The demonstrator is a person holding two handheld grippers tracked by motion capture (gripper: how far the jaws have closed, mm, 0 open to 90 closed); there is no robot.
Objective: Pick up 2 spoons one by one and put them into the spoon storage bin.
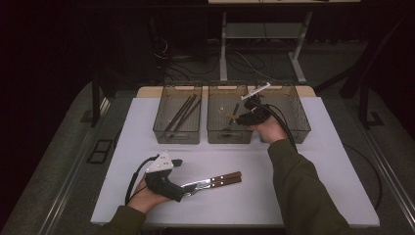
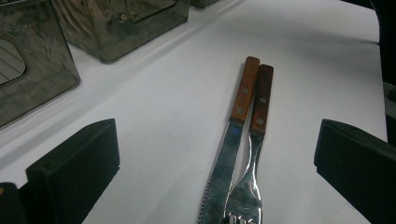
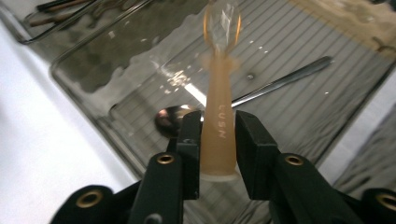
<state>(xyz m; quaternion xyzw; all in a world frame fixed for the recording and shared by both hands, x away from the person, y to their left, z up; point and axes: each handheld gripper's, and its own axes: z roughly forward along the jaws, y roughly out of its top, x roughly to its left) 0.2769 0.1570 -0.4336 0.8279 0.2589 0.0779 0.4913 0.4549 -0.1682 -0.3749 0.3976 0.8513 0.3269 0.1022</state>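
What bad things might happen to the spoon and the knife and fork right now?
1. The orange spoon sits between the right tool with little grip, above the middle bin. It may drop early, perhaps clattering onto the metal spoon below.
2. The knife and fork lie touching between the open left tool. Closing might grab both, or push one crooked.

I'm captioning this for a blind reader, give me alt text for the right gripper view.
The right gripper holds an orange-handled spoon between its black jaws, above a clear bin. A metal spoon lies on the bin's ribbed floor, and the white table runs along the left.
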